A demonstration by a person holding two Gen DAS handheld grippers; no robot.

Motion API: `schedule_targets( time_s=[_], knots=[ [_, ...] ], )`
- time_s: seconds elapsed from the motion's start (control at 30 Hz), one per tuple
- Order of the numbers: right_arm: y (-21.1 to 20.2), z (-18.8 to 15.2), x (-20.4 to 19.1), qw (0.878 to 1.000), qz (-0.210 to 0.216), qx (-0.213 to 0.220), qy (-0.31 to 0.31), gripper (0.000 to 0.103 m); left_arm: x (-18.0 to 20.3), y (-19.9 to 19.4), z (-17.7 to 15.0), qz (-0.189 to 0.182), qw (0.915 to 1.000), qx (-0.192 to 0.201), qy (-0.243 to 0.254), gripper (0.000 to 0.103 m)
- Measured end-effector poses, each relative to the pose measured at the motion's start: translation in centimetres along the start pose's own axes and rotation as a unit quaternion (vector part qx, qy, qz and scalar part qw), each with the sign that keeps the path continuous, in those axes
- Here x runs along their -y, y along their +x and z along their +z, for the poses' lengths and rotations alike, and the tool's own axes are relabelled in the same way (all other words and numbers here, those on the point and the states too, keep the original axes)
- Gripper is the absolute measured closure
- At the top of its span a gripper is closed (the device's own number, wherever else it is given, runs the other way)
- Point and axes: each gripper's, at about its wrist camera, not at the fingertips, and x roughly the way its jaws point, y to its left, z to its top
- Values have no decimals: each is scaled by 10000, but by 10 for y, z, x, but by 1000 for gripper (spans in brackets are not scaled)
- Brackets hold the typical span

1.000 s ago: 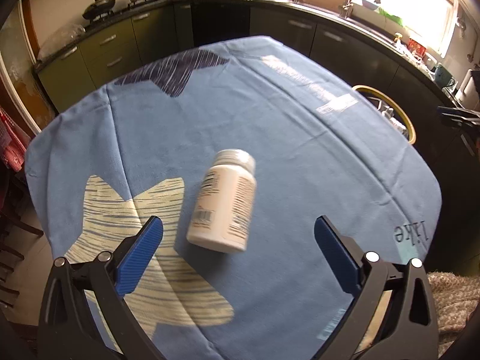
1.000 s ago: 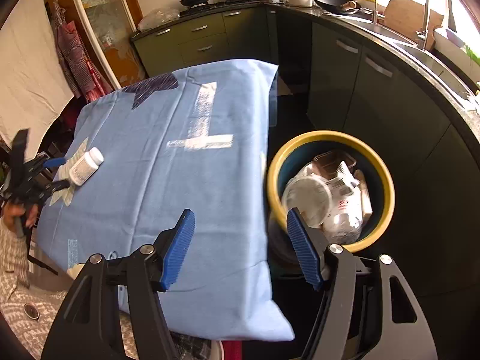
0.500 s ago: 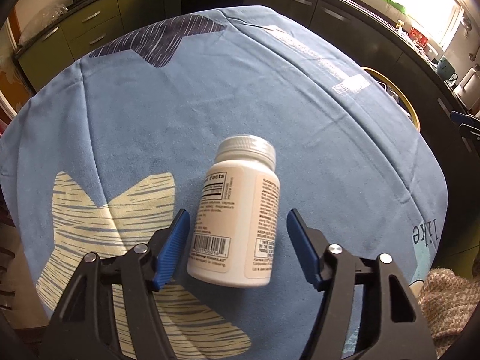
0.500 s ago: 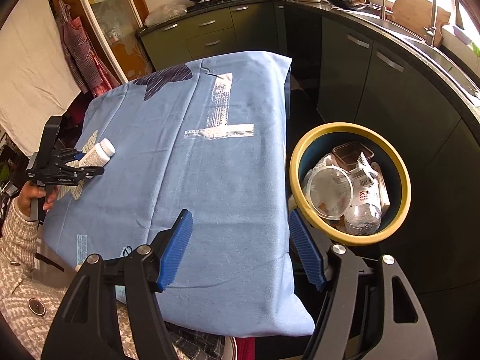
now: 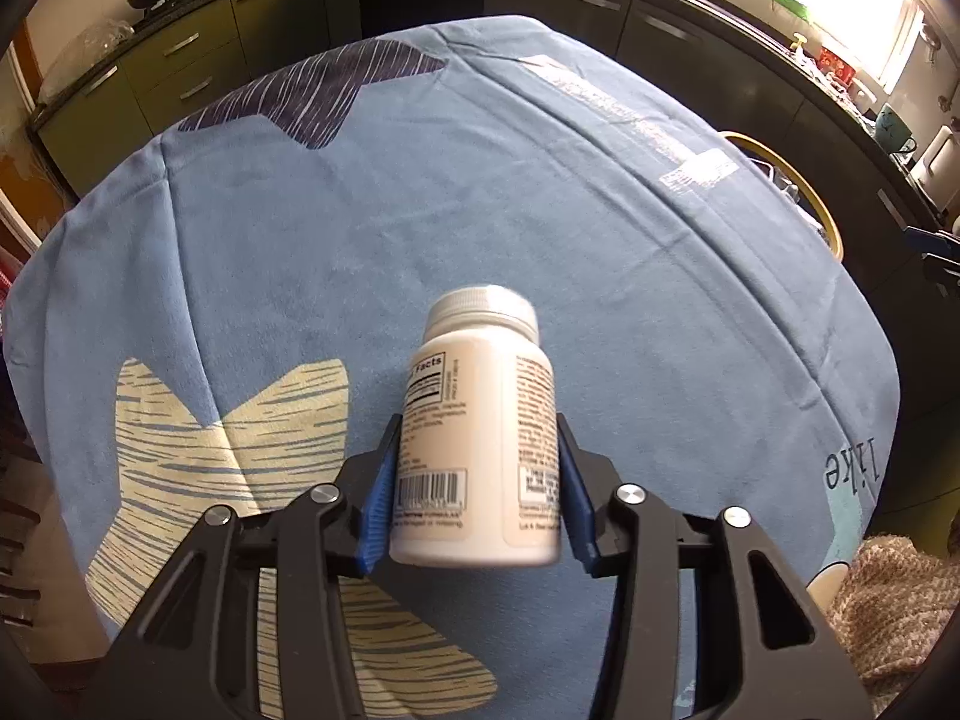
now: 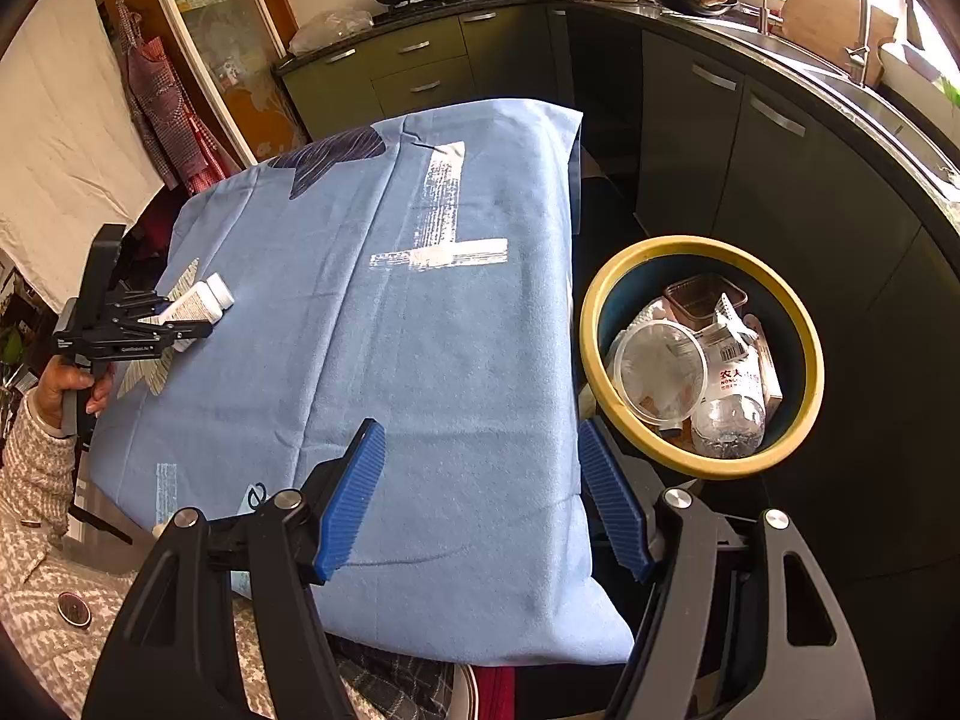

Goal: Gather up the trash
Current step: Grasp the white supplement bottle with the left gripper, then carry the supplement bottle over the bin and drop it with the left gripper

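My left gripper (image 5: pixel 477 486) is shut on a white pill bottle (image 5: pixel 480 432) with a white cap, held just above the blue tablecloth (image 5: pixel 480 192). The blue pads press both sides of its lower body. The bottle (image 6: pixel 195 303) and the left gripper (image 6: pixel 150 324) also show in the right wrist view at the table's left edge. My right gripper (image 6: pixel 483 498) is open and empty, above the table's near right corner. A yellow-rimmed trash bin (image 6: pixel 807 324) stands on the floor right of the table, holding a clear lid, a plastic bottle and containers.
The bin's rim (image 5: pixel 804 192) shows past the table's right edge in the left wrist view. Dark kitchen cabinets (image 6: pixel 750 150) and a counter with a sink curve behind the bin. A cabinet and hanging cloth (image 6: pixel 162 102) stand at the far left.
My left gripper closed its pads onto the pill bottle and lifted it off the cloth. My right gripper drifted slightly; the bin now sits further right in its view.
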Motion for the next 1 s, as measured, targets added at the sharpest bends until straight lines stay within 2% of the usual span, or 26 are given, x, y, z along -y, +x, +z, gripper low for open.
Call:
schedule_targets(
  time_s=[0.3, 0.47, 0.6, 0.73, 0.87, 1.0],
  knots=[
    [2, -4, 7, 10000, -2, -10, 53, 36, 22, -21, 12, -31, 9995, 200, 234, 58],
    [-4, -7, 12, 9999, -100, 43, 102, 36, 47, -33, 26, -144, 9983, 314, 479, 58],
    [-20, -11, 22, 9991, -308, 187, 200, 36, 89, -38, 53, -395, 9946, 350, 892, 58],
    [-39, -20, 41, 9973, -463, 377, 416, 36, 148, -29, 96, -888, 9858, 268, 1403, 58],
    [-48, -33, 65, 9955, -483, 473, 667, 36, 218, -1, 144, -1152, 9743, 197, 1925, 58],
    [-55, -49, 89, 9933, -474, 520, 917, 36, 270, 40, 190, -1404, 9687, 7, 2049, 58]
  ],
)
